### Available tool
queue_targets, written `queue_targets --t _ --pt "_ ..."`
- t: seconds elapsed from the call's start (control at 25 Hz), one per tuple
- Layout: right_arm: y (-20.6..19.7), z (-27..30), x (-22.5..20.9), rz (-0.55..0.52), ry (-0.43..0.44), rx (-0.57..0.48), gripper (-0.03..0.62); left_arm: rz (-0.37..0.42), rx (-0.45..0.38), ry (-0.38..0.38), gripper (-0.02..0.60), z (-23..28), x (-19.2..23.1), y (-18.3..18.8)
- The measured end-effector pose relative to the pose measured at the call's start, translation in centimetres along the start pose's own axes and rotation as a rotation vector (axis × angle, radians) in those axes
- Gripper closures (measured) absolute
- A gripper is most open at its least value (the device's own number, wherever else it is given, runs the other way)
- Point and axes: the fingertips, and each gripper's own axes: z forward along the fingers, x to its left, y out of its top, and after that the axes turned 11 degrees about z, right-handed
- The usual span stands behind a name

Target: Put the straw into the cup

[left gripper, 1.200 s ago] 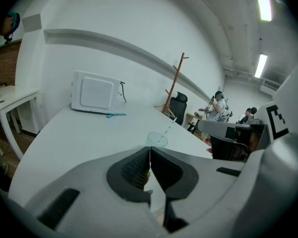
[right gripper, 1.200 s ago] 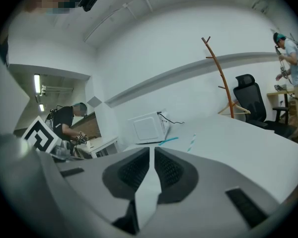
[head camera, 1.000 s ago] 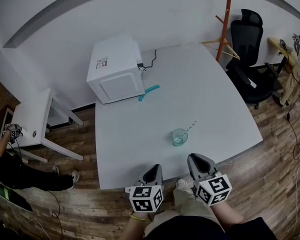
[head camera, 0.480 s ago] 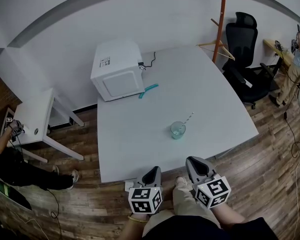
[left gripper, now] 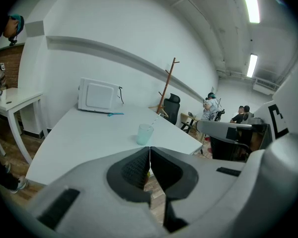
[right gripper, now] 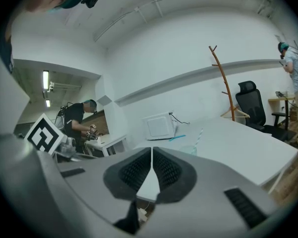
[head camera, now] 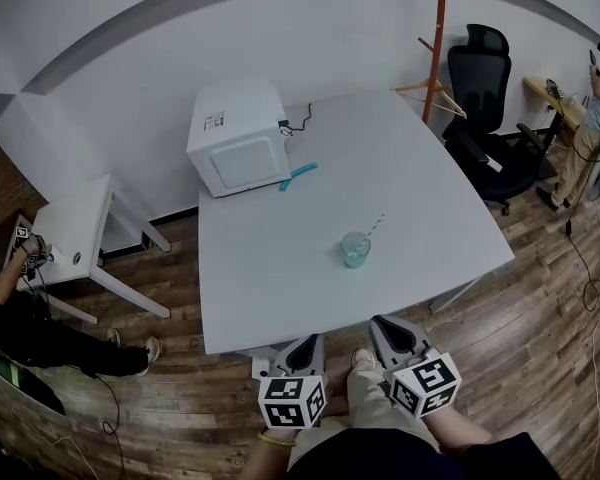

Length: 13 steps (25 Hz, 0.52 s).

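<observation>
A clear, blue-tinted cup (head camera: 356, 250) stands upright on the white table (head camera: 280, 268), right of its middle. A striped straw (head camera: 375, 226) rests in the cup, leaning up to the right. Both grippers hang side by side at the table's front edge, well short of the cup. My left gripper (head camera: 308, 340) is shut with nothing in it; in its own view the cup (left gripper: 144, 134) and the straw (left gripper: 154, 122) show just above its closed tips (left gripper: 149, 148). My right gripper (head camera: 382, 324) is shut and empty too, and past its tips (right gripper: 152, 150) the cup (right gripper: 189, 150) and straw (right gripper: 199, 135) stand further off.
A white microwave (head camera: 238, 138) sits at the table's far left corner, with a teal object (head camera: 298, 176) lying in front of it. A coat stand (head camera: 438, 38) and a black office chair (head camera: 490, 98) stand at the right. A small white side table (head camera: 65, 233) and a seated person are at the left.
Both grippers have drawn back from the table towards its front edge, so the cup lies further from them. The cup and straw have not moved.
</observation>
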Motion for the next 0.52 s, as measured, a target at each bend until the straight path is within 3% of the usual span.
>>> queue_targets --t 0.52 --pt "-0.27 -0.54 0.93 0.022 0.028 -0.010 0.559 0.006 -0.016 0.005 0.561 -1.01 -0.45 -0.13"
